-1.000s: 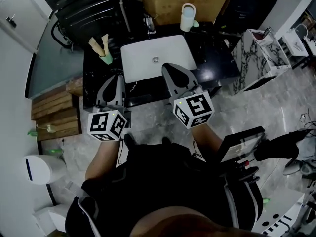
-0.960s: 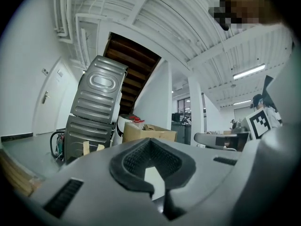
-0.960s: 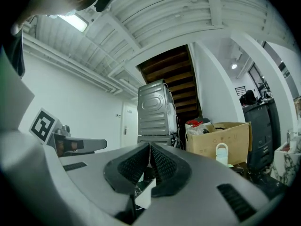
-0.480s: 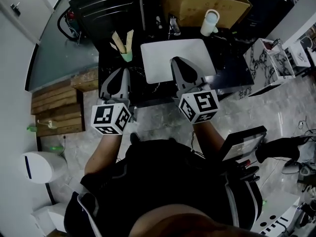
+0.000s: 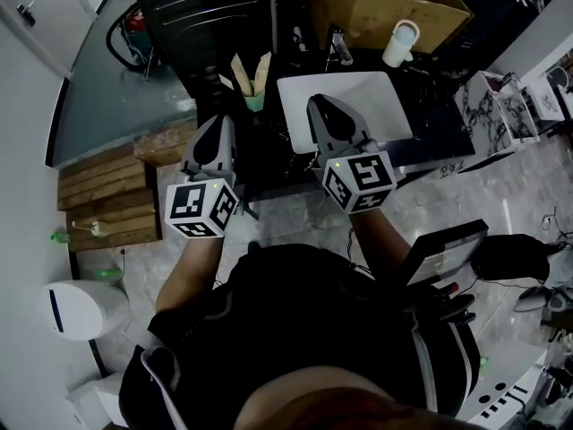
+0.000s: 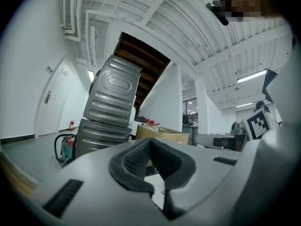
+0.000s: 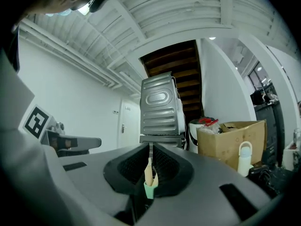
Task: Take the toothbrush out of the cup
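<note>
Both closed, holding nothing: left tool [image 5: 218, 122], right tool [image 5: 319, 102]. I'd open one early, then pinch the toothbrush [image 5: 240, 70] high above the cup [image 5: 256, 102], upper-middle of frame.

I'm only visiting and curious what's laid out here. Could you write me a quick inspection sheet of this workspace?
Surface: black counter with a white sink set into it.
Job's things: green cup left of the sink, toothbrush standing in it, untouched.
Clutter: white bottle and cardboard box behind the sink.
Grippers: left gripper and right gripper both shut and empty, short of the cup.
Cables: coiled black hose beside the grey ribbed appliance.
Surroundings: wooden pallets, white bin, stone-look floor.
</note>
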Demonstrator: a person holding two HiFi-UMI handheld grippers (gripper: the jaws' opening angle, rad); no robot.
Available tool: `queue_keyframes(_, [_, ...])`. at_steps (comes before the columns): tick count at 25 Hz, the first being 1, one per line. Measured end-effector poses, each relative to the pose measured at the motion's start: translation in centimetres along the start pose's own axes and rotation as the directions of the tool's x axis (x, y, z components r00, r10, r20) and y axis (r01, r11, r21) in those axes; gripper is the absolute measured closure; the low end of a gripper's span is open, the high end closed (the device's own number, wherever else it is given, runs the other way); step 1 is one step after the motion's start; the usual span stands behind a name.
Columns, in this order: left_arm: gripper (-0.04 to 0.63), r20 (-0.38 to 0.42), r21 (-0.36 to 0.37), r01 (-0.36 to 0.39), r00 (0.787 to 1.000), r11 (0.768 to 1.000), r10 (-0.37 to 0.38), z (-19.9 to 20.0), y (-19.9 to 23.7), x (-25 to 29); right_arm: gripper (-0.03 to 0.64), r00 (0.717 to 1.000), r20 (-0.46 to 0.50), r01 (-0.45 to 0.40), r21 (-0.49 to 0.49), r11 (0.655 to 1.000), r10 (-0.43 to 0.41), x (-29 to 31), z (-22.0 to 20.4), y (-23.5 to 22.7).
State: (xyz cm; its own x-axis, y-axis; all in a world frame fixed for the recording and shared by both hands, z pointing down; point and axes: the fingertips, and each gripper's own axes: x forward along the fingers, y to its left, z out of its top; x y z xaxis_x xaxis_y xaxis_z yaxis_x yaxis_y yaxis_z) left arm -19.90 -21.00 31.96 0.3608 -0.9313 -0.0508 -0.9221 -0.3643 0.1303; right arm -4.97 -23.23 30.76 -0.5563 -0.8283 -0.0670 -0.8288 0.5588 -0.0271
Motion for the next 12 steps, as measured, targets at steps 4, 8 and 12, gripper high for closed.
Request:
queue_keyframes(4, [0.594, -0.011, -0.009, 0.02, 1.0, 1.0, -0.02, 0.1, 1.8, 0.3, 0.592, 1.0, -0.014, 0.011, -0.004, 1.0, -0.011, 1.7, -0.3, 1.0])
queue_keyframes(8, [0.594, -0.018, -0.009, 0.04, 0.999, 0.999, -0.04, 0.4, 3.6, 0.2, 0.591, 0.999, -0.015, 0.04, -0.011, 0.999, -0.04, 3.3, -0.2, 2.0])
queue_keyframes(12, [0.594, -0.029, -0.013, 0.06, 0.998, 0.998, -0.06, 0.1, 5.3, 0.7, 0.591, 0.998, -0.028, 0.061, -0.015, 0.998, -0.061, 4.9, -0.9, 2.9])
